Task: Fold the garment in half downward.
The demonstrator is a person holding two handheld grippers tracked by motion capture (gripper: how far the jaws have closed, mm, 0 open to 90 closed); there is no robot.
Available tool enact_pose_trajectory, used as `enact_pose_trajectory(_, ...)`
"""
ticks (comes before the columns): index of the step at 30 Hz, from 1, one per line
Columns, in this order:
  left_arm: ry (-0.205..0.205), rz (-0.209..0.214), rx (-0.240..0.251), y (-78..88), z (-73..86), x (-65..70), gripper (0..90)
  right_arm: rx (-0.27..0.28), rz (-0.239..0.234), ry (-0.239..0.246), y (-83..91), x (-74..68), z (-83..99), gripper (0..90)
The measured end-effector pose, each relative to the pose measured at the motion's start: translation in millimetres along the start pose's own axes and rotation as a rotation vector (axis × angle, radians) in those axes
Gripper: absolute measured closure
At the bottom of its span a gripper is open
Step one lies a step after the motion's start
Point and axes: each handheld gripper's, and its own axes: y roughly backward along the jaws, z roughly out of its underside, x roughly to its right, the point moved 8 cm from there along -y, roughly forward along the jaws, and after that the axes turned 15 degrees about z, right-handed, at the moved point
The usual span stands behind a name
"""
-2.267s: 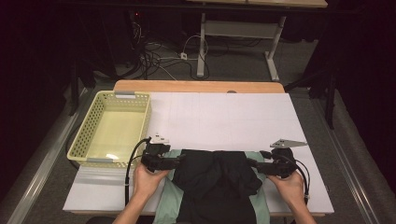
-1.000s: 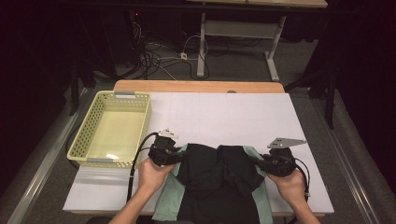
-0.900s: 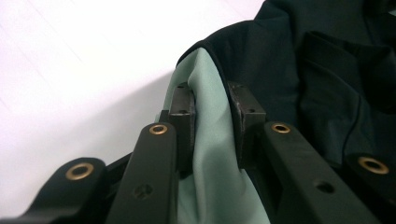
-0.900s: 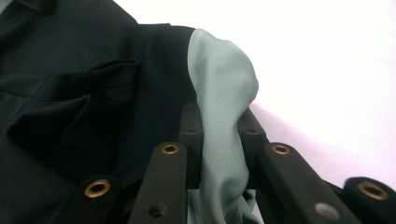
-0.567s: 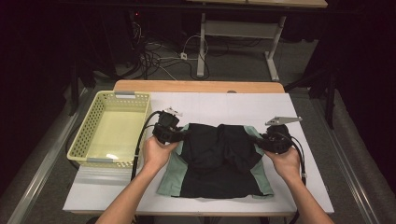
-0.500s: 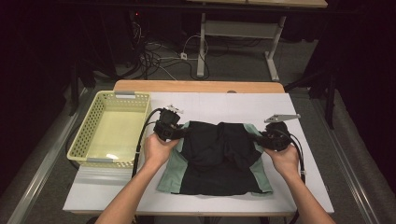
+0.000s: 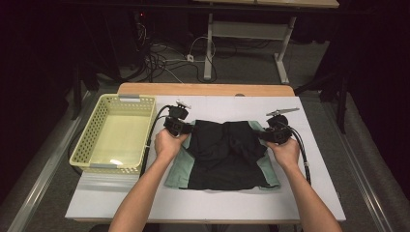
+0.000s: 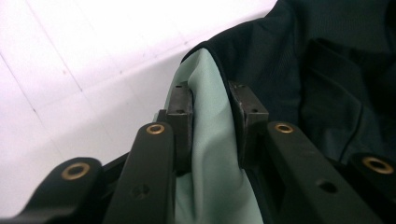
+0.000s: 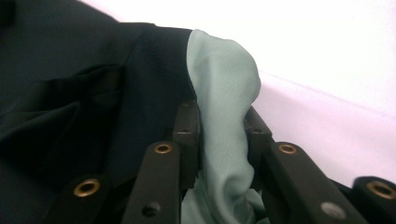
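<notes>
Table [image 7: 314,188]: garment [image 7: 227,154] between both claws.

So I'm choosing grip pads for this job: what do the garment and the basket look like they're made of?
The garment looks like thin woven or knit fabric, matte black with smooth pale green side panels; it folds and bunches softly between the left gripper pads. The exact fibre can't be told. The basket looks like moulded pale yellow plastic: stiff perforated walls with a slight sheen.

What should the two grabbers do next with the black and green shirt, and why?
Probably let go. The garment already lies spread flat on the table, and the left gripper and right gripper each pinch only a bunched mint-green corner.
</notes>
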Motion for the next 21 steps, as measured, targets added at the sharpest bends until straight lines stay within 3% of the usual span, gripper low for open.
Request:
enact_pose_trajectory(5, 0.019, -0.01, 0.016, 0.5, -1.0, -3.4, 65.1, -0.009, 0.014, -0.039, -5.7, 3.9, 1.2, 64.3)
enact_pose_trajectory(9, 0.011, -0.038, 0.054, 11.0, -4.0, -1.9, 49.1, 0.001, 0.053, -0.024, 0.7, 7.9, 0.0, 53.1)
enact_pose_trajectory(13, -0.053, -0.084, 0.037, 19.8, -2.1, 6.6, 46.2, 0.009, 0.085, 0.01, 12.2, 12.3, 1.1, 49.0)
enact_pose_trajectory(17, -0.103, -0.069, 0.033, 25.1, -0.6, 21.3, 45.7, 0.03, 0.088, 0.045, 27.2, 9.7, 1.3, 48.6)
enact_pose_trajectory(19, -0.108, -0.058, 0.046, 26.2, -0.4, 25.5, 45.8, 0.038, 0.089, 0.058, 31.1, 8.6, 1.2, 48.5)
enact_pose_trajectory(21, -0.144, -0.054, 0.041, 29.4, 1.8, 32.8, 46.8, 0.071, 0.057, 0.059, 45.5, 3.6, 0.2, 49.3)
